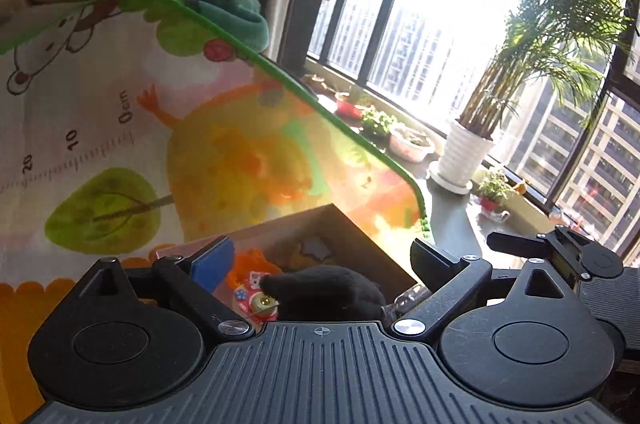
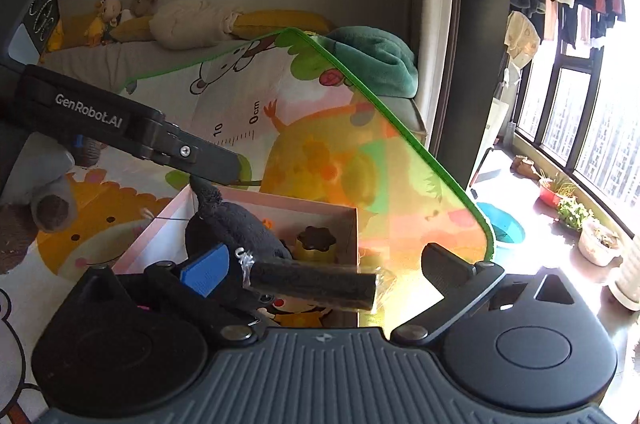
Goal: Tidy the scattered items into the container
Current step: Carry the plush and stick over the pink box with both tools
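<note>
Two sets of tongs here, both spread wide and gripping nothing. The left tongs [image 1: 324,256] hang over the open pink-rimmed cardboard box [image 1: 356,236] at the lower middle of the left wrist view, and the right tongs [image 2: 324,264] hover over the same box [image 2: 172,212] in the lower middle of the right wrist view. The left tongs also poke in from the left edge of the right wrist view, with "GenRobot.AI" printed on the side.

Inside the box I count one black plush toy [image 2: 236,228] lying across it, one dark stick-shaped thing in clear crinkly wrapper [image 2: 312,284] resting over the near right corner, one yellow flower-shaped piece with a brown top [image 2: 314,242] toward the back right, and one orange-and-red printed item [image 1: 252,280] near the left pad. What else is underneath I can't tell.

The box sits on one colourful cartoon play mat with a green border [image 2: 304,128], and the printed ruler on it runs along the left. Past the mat's upper edge is one rumpled teal blanket [image 2: 376,60]. One tall palm in a white ribbed pot [image 1: 464,152] stands on the windowsill at the right of the left wrist view, with roughly four small pots around it.
</note>
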